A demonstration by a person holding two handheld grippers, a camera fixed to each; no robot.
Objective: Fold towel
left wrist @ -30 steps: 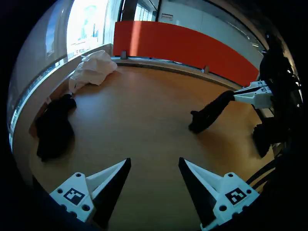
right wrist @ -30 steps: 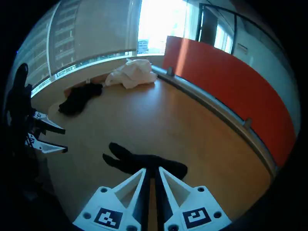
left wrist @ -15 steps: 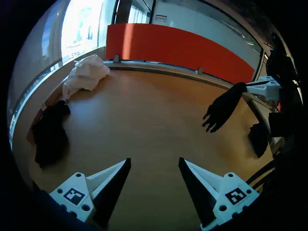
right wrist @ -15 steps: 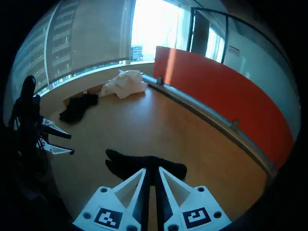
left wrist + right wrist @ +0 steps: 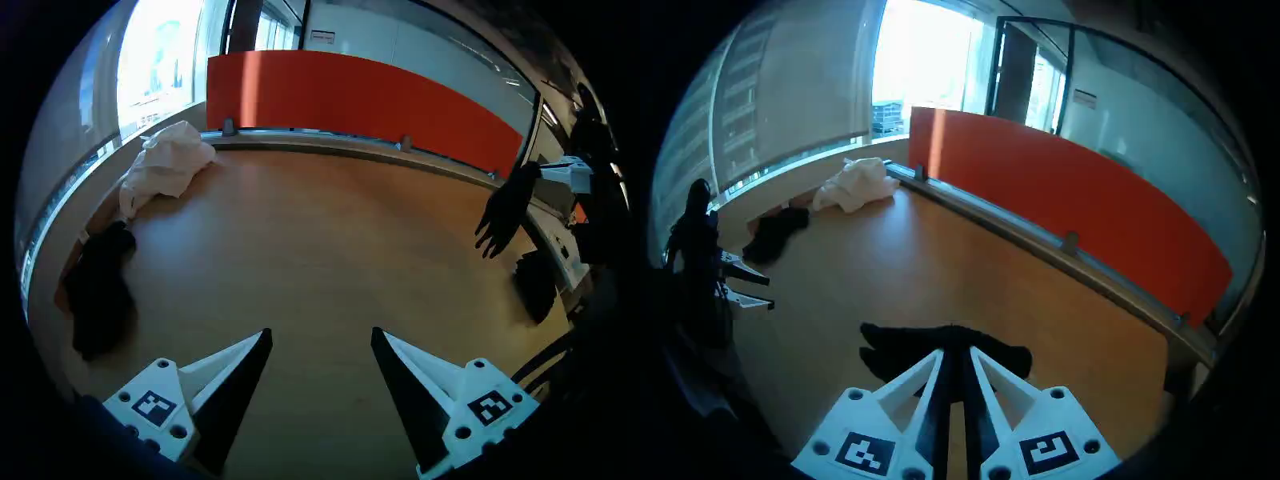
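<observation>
Barely started, I judge: the towel [image 5: 900, 352] hangs bunched from the right gripper [image 5: 957, 358], whose fingers are nearly together and pinch it at one spot. The left gripper view shows it dangling clear of the table [image 5: 320, 232], near the right edge. No fold is made and the towel is not spread flat, so laying it out and every fold are left to do. The left gripper [image 5: 320, 340] hovers over bare wood with its fingers wide apart, holding nothing.

Counted: one towel in the grip, two grippers, one table. Far off by the window [image 5: 156, 64] lie one white cloth [image 5: 164, 160] in a heap and, near it, one black cloth [image 5: 96, 288], also crumpled. One more dark bundle [image 5: 536, 284] sits at the table's right edge, below the towel; what it is I cannot tell. One orange panel [image 5: 360, 92] runs along the far side.
</observation>
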